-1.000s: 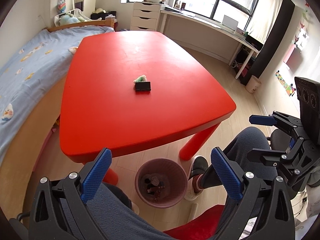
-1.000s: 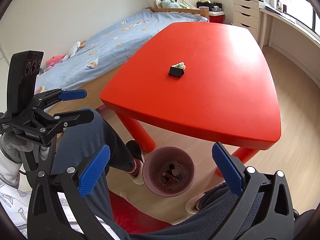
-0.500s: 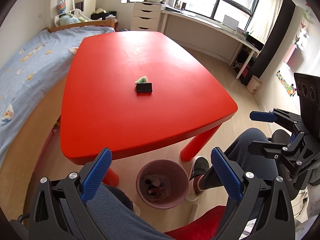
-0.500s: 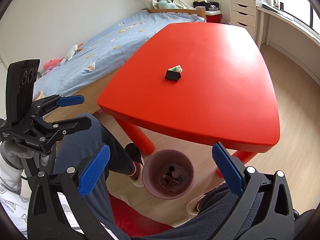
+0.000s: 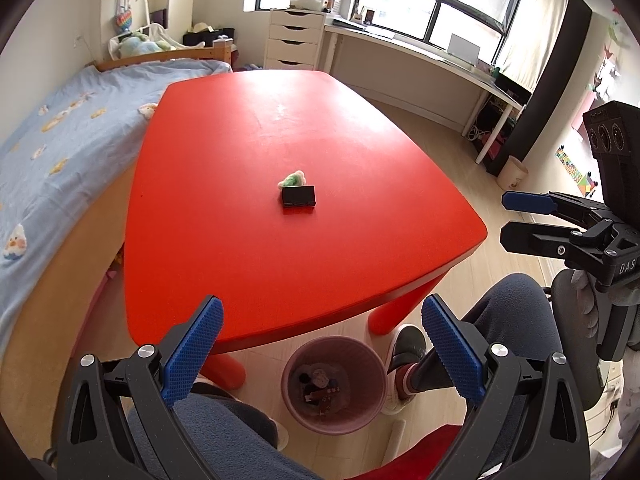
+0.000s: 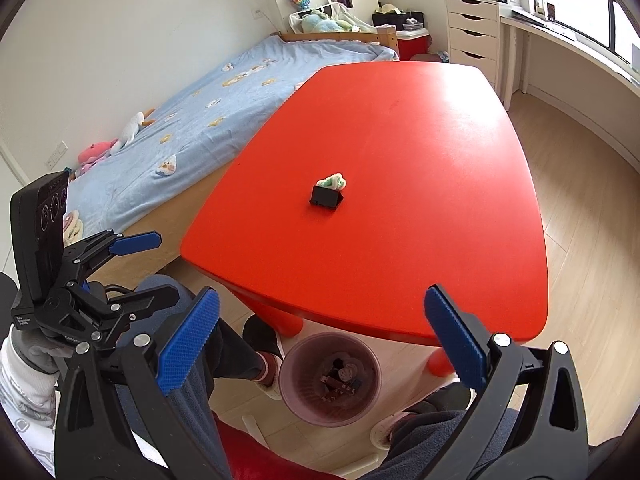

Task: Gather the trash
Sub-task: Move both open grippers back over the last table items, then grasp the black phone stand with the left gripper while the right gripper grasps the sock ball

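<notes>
A small black box [image 5: 298, 196] [image 6: 326, 197] lies near the middle of the red table [image 5: 248, 240] [image 6: 420, 200], with a crumpled green-and-white scrap [image 5: 294, 178] [image 6: 332, 181] touching its far side. A pink bin [image 5: 334, 385] [image 6: 330, 379] holding several bits of trash stands on the floor under the table's near edge. My left gripper [image 5: 320, 344] [image 6: 132, 268] is open and empty, held over a person's lap short of the table. My right gripper [image 6: 320, 340] [image 5: 516, 218] is open and empty too, off the table's near corner.
A bed [image 5: 52, 152] with a blue cover runs along the table's left side. A white drawer unit [image 5: 294, 40] and a long desk [image 5: 420, 60] stand under the windows at the back. A person's legs [image 5: 500, 320] and shoes flank the bin. Wooden floor [image 6: 592, 240] lies to the right.
Both grippers have risen and drawn back slightly, so the table and bin sit a little lower in view. Both stay open. The box and scrap have not moved.
</notes>
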The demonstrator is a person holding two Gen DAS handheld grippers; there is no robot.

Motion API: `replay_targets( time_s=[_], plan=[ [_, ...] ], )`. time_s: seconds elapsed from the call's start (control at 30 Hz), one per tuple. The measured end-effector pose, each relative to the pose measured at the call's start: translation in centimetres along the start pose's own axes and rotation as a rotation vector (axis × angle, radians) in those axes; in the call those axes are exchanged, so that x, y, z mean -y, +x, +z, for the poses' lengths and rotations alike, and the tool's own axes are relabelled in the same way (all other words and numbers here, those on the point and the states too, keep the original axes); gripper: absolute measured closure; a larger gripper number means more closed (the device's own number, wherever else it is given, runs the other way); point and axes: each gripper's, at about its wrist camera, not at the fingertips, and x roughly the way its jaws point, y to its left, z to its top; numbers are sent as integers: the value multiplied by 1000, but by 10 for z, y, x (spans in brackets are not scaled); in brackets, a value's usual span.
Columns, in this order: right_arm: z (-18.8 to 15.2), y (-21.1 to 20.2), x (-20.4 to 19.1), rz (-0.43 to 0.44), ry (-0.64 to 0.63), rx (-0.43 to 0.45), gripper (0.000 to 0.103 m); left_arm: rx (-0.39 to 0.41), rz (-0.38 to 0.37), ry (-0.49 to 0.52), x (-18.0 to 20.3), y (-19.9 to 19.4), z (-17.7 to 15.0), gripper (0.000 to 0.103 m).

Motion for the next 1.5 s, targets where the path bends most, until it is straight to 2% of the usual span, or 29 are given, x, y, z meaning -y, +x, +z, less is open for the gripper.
replay_targets(
  time_s=[0.37, 0.63, 0.97, 1.13, 1.4, 1.47, 1.5],
  plan=[
    [71, 35, 14, 1, 71, -23, 3, 11, 19, -5, -11, 26, 27, 7],
    [117, 80, 26, 4, 165, -103, 3, 17, 33, -13, -14, 46, 45, 7],
    [159, 164, 39, -49, 223, -287, 3, 1, 63, -39, -13, 87, 53, 7],
    [163, 209, 44, -91, 285, -433, 3, -7, 78, -67, -14, 109, 53, 7],
    [170, 248, 44, -120, 288, -561, 3, -5, 142, -80, -9, 137, 56, 8],
    [171, 254, 43, -120, 280, -581, 5, -2, 154, -89, -8, 142, 59, 8],
    [172, 257, 43, -122, 278, -593, 12, -5, 156, -93, -8, 144, 60, 8]
  ],
)
